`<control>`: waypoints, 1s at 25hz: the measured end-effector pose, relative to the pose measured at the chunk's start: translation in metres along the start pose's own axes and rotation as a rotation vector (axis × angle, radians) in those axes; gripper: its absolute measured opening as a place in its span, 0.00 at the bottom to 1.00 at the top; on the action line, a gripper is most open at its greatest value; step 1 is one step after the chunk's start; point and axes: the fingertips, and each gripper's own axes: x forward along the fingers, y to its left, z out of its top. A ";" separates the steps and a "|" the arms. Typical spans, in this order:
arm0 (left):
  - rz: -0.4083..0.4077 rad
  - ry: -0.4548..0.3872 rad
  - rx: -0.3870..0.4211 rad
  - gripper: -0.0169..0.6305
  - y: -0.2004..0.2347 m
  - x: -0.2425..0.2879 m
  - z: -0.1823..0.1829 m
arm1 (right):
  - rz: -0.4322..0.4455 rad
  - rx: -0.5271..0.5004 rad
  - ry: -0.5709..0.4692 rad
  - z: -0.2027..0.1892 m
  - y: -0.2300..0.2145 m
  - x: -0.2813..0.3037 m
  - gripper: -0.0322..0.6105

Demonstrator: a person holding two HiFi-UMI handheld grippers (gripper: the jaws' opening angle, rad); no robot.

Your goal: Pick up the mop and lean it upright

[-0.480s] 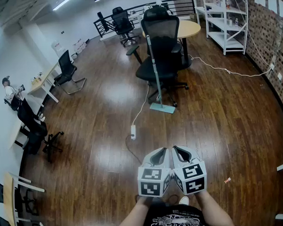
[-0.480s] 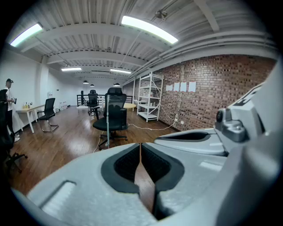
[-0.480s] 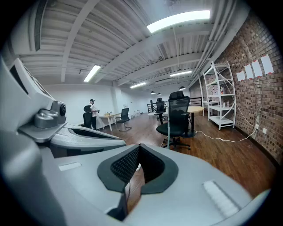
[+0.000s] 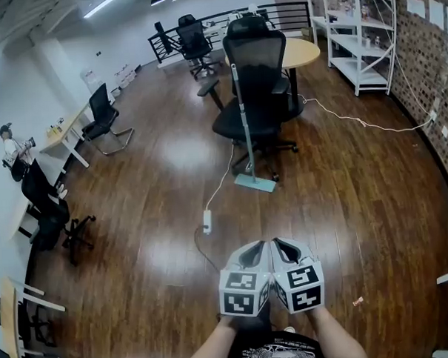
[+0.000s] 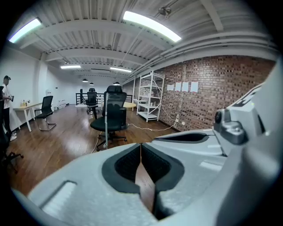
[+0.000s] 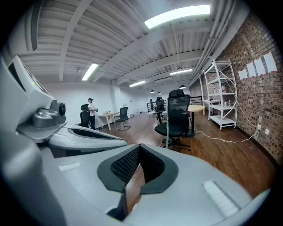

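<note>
Mop propped almost upright against the office chair, handle up, flat head down on the floor. Well apart from it, left gripper and right gripper side by side, both closed on nothing.

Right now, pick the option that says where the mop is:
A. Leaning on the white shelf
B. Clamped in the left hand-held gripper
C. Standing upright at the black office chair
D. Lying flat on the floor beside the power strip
C: in the head view the mop has its head on the wooden floor and its handle rising straight up in front of the black office chair.
</note>
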 end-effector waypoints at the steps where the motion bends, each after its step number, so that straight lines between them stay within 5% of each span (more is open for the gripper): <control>1: -0.003 -0.001 -0.005 0.03 0.008 0.009 0.003 | -0.004 -0.005 0.006 0.002 -0.004 0.011 0.05; 15: -0.060 -0.035 -0.051 0.03 0.163 0.124 0.098 | -0.058 -0.059 0.042 0.096 -0.031 0.194 0.05; 25: -0.074 -0.033 -0.066 0.03 0.234 0.168 0.120 | -0.086 -0.050 0.042 0.127 -0.045 0.270 0.05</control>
